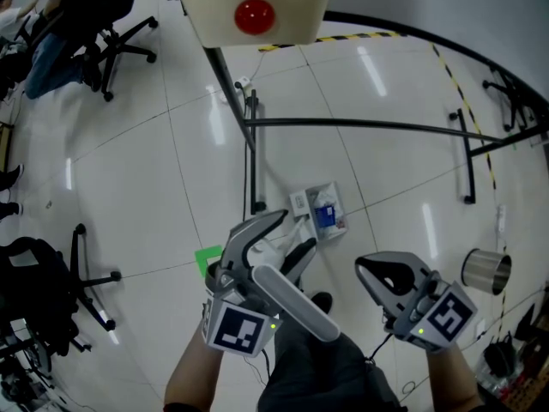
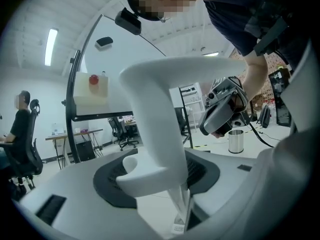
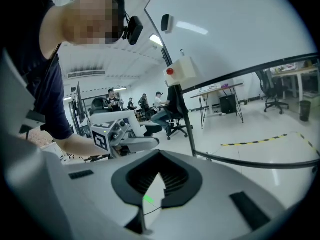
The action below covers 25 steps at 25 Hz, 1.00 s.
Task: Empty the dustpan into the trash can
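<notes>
Floor (image 1: 154,187): pale glossy tile, and everything rests on it.

Black tube frame (image 1: 360,125): one post rises just past the left fingertips and a long bar runs across beyond both grippers. This is the nearest hard edge ahead.

Office chairs (image 1: 120,37): far out to the left of the left fingers, well clear.

Dustpan (image 1: 276,249): white, low on the floor, directly below the left gripper (image 1: 287,234). Its handle (image 1: 296,303) slants back toward the person. The left fingers (image 2: 75,199) are clenched on the handle's upper end; in the left gripper view the hooked end sits against the dark pad. Judgement: a grip this high allows the pan to be lifted and later tipped without bending down.

Trash can (image 1: 486,270): steel cylinder, upright, open top, to the outer side of the right fingers and well apart from the left ones.

Right gripper (image 1: 364,269): fingers (image 3: 215,194) closed together on nothing, hanging between the handle and the can. Judgement: spare, available for steadying.

Litter (image 1: 326,209): small boxes just beyond the left fingertips. Cannot tell whether they lie on the pan's lip or on the floor.

Green mark (image 1: 208,258): on the floor beside the left fingers.

Room: bare floor lies between pan and can, so the path looks open. Judgement: hazards are the frame post ahead, the person's shoe under the handle, and cables by the can.
</notes>
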Available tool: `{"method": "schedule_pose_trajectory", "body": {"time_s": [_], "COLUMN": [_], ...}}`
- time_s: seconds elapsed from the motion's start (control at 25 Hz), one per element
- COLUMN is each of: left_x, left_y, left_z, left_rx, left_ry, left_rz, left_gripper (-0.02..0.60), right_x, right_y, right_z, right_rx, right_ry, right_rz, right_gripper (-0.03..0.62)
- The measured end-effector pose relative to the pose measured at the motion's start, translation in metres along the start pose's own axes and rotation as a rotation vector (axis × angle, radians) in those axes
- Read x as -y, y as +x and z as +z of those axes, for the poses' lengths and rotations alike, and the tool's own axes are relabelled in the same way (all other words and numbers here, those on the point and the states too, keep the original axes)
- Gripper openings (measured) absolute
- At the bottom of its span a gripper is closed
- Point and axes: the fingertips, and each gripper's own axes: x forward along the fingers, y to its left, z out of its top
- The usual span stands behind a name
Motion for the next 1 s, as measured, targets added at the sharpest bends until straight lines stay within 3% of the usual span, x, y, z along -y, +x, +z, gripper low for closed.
{"method": "schedule_pose_trajectory", "body": {"time_s": [0.28, 0.44, 0.76, 1.0], "left_x": [-0.001, 0.002, 0.004, 0.004], "left_y": [0.0, 0.001, 0.003, 0.004], "left_z": [0.002, -0.006, -0.002, 0.0], "left_rx": [0.038, 0.02, 0.071, 0.078], "left_ry": [-0.034, -0.039, -0.174, -0.207], "left_rz": [-0.006, -0.034, -0.053, -0.044], "left_gripper": [0.216, 0.23, 0.174, 0.163], "right_x": [0.001, 0.003, 0.012, 0.015], "right_y": [0.005, 0.004, 0.002, -0.001], "right_z": [-0.009, -0.012, -0.017, -0.023], "right_rx": [-0.001, -0.001, 0.003, -0.008], "right_ry": [0.015, 0.035, 0.049, 0.05], "right_rz": [-0.004, -0.012, -0.03, -0.037], "right_gripper": [0.012, 0.012, 0.012, 0.012]}}
